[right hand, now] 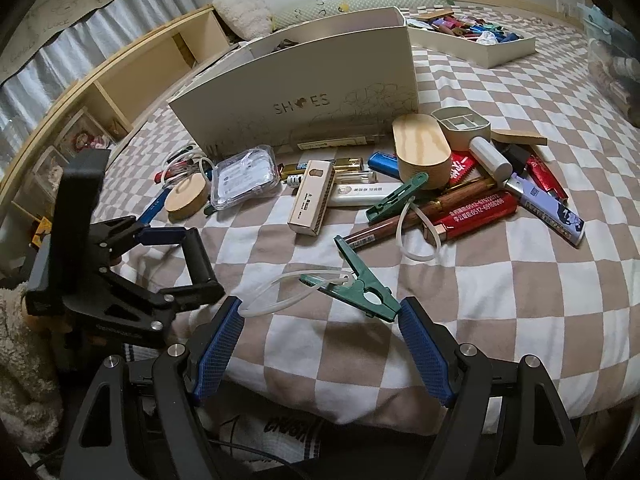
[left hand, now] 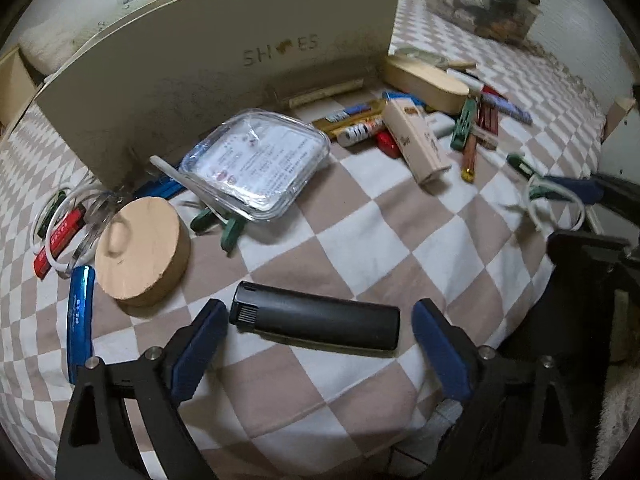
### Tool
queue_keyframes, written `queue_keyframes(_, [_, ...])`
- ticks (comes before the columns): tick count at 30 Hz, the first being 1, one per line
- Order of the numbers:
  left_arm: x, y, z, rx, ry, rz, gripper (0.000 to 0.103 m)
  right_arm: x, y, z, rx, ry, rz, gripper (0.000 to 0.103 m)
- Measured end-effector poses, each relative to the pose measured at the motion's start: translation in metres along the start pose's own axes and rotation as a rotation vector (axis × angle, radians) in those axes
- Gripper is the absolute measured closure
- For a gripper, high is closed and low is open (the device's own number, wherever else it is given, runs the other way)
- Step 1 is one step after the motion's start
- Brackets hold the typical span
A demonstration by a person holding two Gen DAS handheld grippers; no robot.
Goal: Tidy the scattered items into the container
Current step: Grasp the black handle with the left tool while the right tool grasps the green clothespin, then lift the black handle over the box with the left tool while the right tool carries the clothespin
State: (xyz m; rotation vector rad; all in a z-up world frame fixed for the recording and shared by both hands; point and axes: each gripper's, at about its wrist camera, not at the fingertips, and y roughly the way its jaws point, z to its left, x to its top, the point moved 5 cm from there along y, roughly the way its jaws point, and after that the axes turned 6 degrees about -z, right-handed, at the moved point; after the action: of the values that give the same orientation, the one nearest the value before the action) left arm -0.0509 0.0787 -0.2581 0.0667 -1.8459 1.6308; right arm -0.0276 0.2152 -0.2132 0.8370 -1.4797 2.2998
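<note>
A cream cardboard box printed "SHOES" stands on the checked bedspread; the left tongs gape around a matte black lighter, the right tongs hang open at a green plastic clip.

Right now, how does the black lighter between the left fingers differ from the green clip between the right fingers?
The black lighter is a plain dark bar lying flat crosswise between the left gripper's fingers; the green clip is an angular peg with a white loop tied to it. The lighter has small gaps at both ends, while the clip's end lies close to one finger of the right gripper; contact is unclear. Both rest on the checked bedcover.
</note>
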Motion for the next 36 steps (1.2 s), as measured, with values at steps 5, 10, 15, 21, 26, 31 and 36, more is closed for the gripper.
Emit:
queue_keyframes(5, [0.001,-0.002,0.002,0.005,-0.011,-0.012,0.022,-0.001,-0.001,0.001,-0.001,-0.004,0.0,0.023])
queue_keyframes(10, [0.001,-0.004,0.001,0.023,-0.019,-0.011,0.022,-0.001,-0.002,0.001,-0.003,-0.006,-0.001,0.023])
queue_keyframes(15, [0.003,-0.008,0.002,0.04,-0.064,-0.014,0.022,0.002,-0.003,0.001,-0.01,0.002,-0.007,0.023])
queue_keyframes(21, [0.004,-0.016,0.007,0.019,-0.162,-0.027,0.022,0.004,-0.002,0.004,-0.017,-0.011,-0.005,0.023])
queue_keyframes(26, [0.007,-0.028,0.012,0.005,-0.236,-0.052,0.022,0.007,-0.001,0.012,-0.024,-0.033,-0.009,0.023])
queue_keyframes(31, [0.013,-0.045,0.024,0.0,-0.295,-0.105,0.022,0.02,-0.003,0.022,-0.02,-0.051,-0.034,0.023])
queue_keyframes(36, [0.023,-0.061,0.036,0.0,-0.356,-0.166,0.022,0.036,-0.007,0.032,-0.021,-0.083,-0.066,0.023])
